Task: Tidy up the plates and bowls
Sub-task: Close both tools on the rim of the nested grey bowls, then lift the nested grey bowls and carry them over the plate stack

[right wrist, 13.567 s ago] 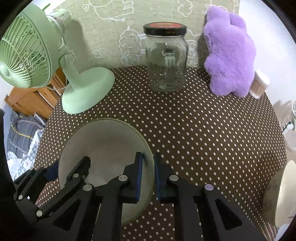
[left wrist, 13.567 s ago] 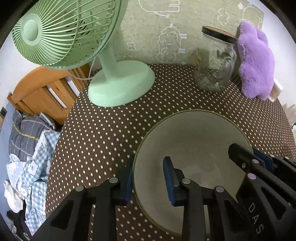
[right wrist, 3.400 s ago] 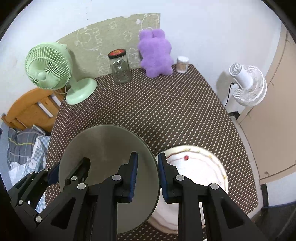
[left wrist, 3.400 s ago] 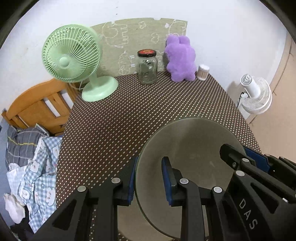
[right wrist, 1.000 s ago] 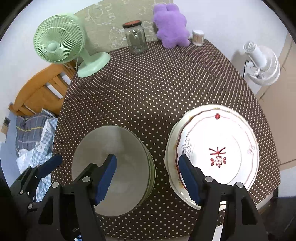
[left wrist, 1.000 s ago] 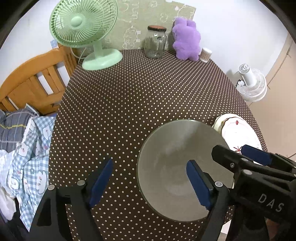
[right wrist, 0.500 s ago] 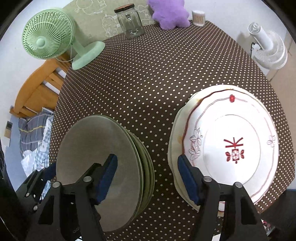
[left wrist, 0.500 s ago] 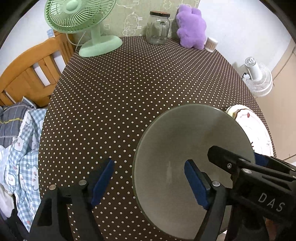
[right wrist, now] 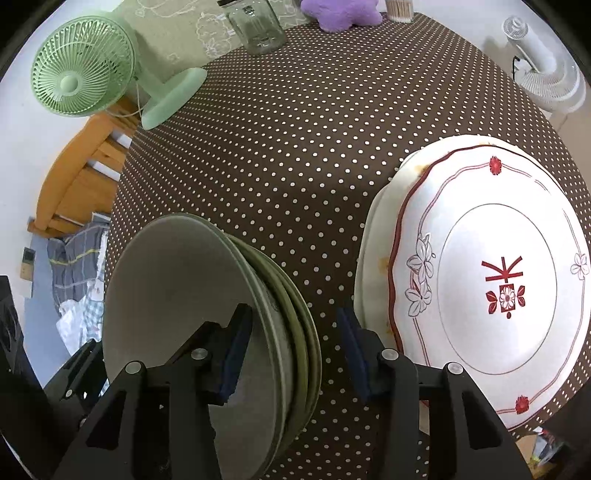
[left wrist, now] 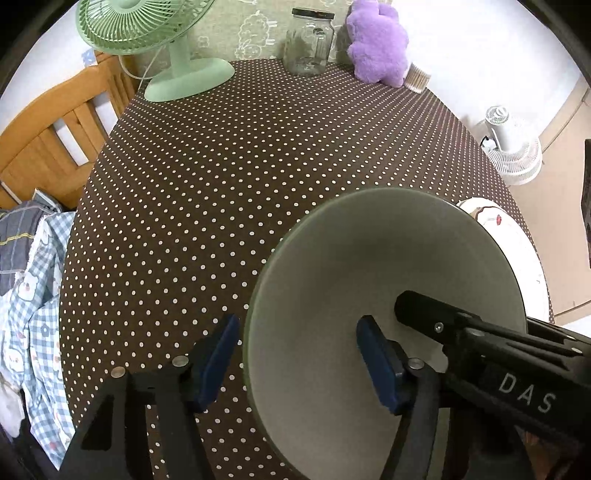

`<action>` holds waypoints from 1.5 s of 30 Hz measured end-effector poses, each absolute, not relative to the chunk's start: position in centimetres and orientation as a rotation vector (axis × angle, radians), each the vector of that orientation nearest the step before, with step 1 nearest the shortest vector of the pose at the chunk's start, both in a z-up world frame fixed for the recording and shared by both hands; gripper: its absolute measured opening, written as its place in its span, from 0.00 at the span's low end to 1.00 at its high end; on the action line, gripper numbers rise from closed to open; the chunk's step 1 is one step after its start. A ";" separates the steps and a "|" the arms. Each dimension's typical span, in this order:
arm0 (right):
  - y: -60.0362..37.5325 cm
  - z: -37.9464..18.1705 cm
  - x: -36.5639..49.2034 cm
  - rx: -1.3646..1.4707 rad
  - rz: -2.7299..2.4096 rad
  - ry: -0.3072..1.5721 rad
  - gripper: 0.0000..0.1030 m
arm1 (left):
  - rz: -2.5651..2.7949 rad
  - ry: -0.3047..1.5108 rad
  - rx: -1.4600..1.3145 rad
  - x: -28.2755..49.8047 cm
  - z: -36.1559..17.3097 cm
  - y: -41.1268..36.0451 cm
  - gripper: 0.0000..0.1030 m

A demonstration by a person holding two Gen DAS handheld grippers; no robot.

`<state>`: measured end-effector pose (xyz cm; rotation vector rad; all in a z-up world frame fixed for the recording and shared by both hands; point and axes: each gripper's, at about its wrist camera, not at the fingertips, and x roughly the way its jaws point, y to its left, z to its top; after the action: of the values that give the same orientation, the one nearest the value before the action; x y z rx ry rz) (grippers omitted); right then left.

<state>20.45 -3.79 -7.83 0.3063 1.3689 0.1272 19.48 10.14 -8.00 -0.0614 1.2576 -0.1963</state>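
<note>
Both hand-held grippers now spread wide, where seconds ago each was clamped on the rim of a grey-green plate carried over from the far end of the desk. Left hand-held gripper open, its blue pads either side of the plate's near-left rim without touching. Right hand-held gripper open too, one pad over the plate, the other in the gap beside the white stack. Grey-green plate released, now topmost of a stack of like green plates at the near end. Probably one item sorted; stack looks slightly fanned, rims offset, so a nudge to square it may be needed.

Just right of it, apart by a strip of dotted cloth, white plates with red flower trim, reaching close to the desk's near-right edge. Green stack also close to the near edge; little margin there.

Beyond, desk wide and bare across the middle: ample room to withdraw upward and forward. At the far end, green fan, glass jar, purple plush.
</note>
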 end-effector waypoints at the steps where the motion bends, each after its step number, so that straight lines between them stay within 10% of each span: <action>1: -3.9 -7.8 20.4 0.306 0.131 1.370 0.49 | -0.198 1.257 -0.065 19.5 -8.0 10.2 0.65; 45: -3.3 -1.8 17.7 0.267 0.132 1.263 0.42 | -0.279 1.129 0.005 15.6 -1.5 9.1 0.55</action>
<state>17.74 -3.35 -1.80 0.2668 1.2632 0.1321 15.62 9.15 -1.50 0.0049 1.1286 -0.2793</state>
